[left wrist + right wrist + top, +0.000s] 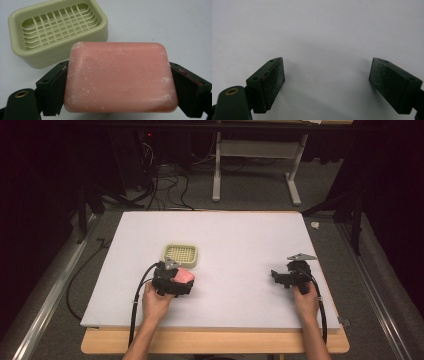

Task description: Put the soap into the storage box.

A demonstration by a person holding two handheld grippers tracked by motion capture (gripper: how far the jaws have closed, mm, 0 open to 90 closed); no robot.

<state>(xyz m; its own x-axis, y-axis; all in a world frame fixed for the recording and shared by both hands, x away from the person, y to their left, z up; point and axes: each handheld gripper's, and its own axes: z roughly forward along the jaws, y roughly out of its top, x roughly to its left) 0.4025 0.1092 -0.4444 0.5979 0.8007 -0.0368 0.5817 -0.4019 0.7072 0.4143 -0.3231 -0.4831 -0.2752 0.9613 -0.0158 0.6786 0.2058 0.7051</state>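
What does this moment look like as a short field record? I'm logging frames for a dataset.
held object: pink rectangular soap bar, clamped by its two ends
holder: left gripper
target nearby: pale green plastic soap dish with grid insert, empty, beyond the soap
right gripper: open, holding nothing
surface: white table mat

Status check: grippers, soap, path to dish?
Left gripper shut on soap, just short of the dish. Right gripper open, holding nothing, over bare table. Dish has nothing in it; nothing in the way.
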